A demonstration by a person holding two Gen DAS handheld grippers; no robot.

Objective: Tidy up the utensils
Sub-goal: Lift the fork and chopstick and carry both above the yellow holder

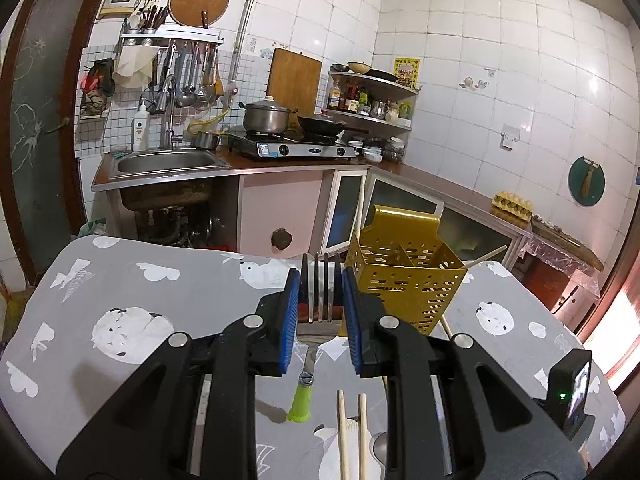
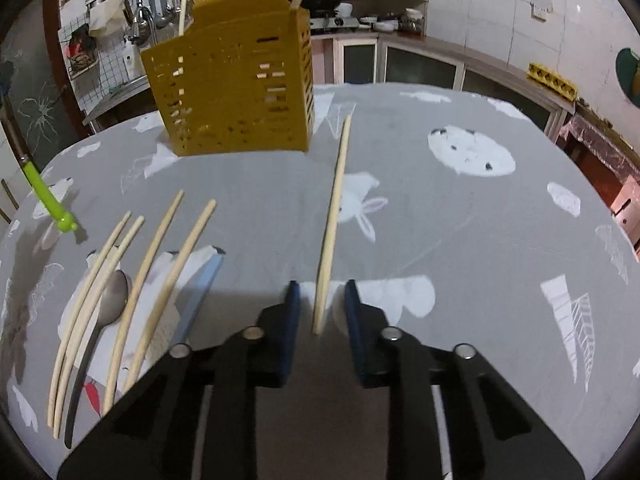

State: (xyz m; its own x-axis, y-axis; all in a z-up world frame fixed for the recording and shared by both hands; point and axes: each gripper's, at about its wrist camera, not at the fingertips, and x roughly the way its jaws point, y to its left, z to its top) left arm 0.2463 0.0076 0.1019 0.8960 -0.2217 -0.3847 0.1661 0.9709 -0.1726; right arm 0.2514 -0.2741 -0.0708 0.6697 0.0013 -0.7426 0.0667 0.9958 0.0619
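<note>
Left fingers [image 1: 320, 304] clamp a fork [image 1: 320, 280], tines pointing forward, caddy [image 1: 404, 276] just beyond. Right fingers [image 2: 320, 308] stand apart around a chopstick [image 2: 334, 216] lying on the surface [image 2: 460, 220].

Home kitchen, sink [image 1: 166, 162], gas stove [image 1: 292, 146], hanging ladles [image 1: 192, 76], tiled walls [image 1: 480, 60]
</note>
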